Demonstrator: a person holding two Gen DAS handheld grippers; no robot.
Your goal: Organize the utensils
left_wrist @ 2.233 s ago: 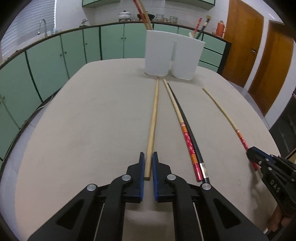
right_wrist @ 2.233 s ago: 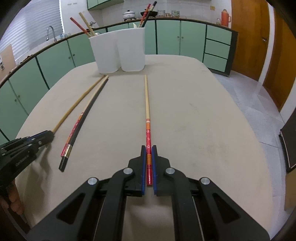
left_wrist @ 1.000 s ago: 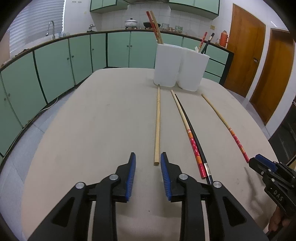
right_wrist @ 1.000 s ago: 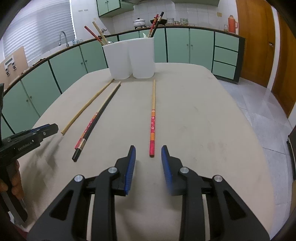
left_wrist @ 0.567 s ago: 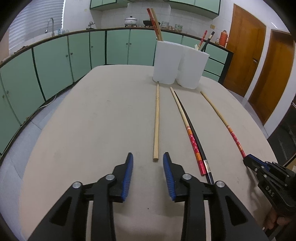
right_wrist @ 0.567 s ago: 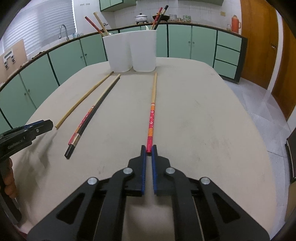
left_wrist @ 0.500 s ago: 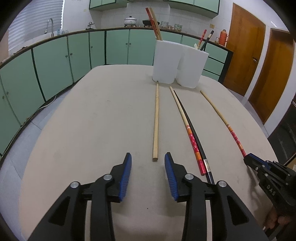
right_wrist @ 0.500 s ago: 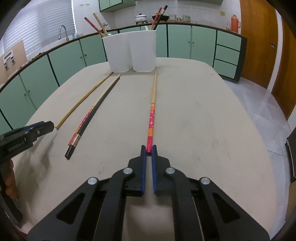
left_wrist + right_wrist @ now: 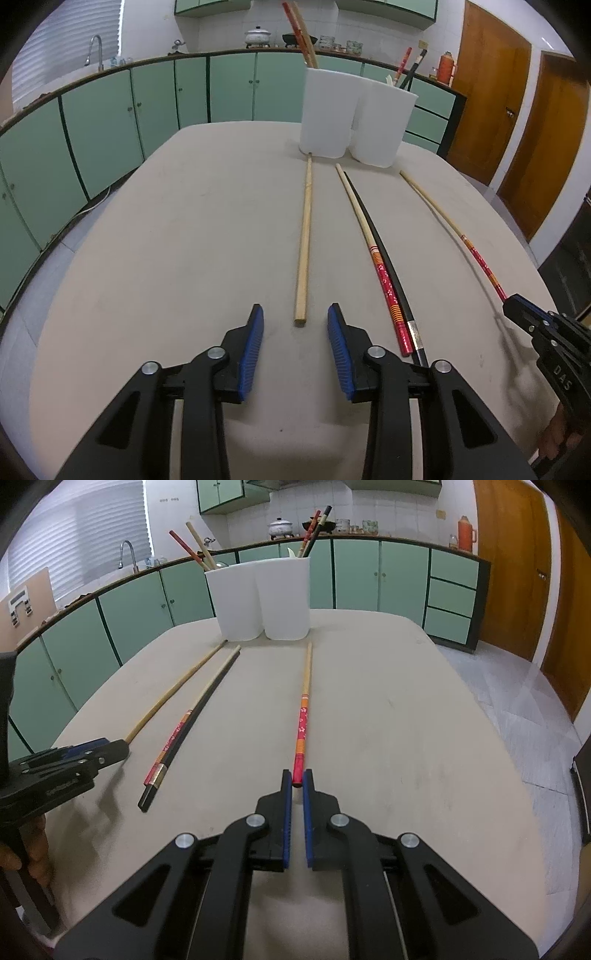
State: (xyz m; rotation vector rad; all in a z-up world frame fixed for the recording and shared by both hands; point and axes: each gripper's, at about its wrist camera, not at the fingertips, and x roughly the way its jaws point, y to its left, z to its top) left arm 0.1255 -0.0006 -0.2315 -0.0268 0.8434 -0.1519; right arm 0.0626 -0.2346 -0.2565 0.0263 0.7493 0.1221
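Several chopsticks lie lengthwise on the beige table. My left gripper [image 9: 295, 315] is open, its jaws on either side of the near end of a plain wooden chopstick [image 9: 304, 236]. Right of it lie a red-patterned chopstick [image 9: 373, 254] and a black chopstick [image 9: 388, 266] side by side. My right gripper [image 9: 296, 777] is shut on the near tip of another red-patterned chopstick [image 9: 303, 709], which lies on the table. Two white holders [image 9: 325, 114] [image 9: 282, 598] stand at the far end with chopsticks in them.
The right gripper shows at the right edge of the left wrist view [image 9: 546, 332], the left gripper at the left edge of the right wrist view [image 9: 66, 764]. Green cabinets [image 9: 110, 122] ring the table [image 9: 184, 240]. Wooden doors [image 9: 517, 110] stand on the right.
Both grippers let go and drew back a second ago. The right gripper then shut on the red-patterned chopstick's tip. The left gripper stayed open and widened slightly around the wooden chopstick's end.
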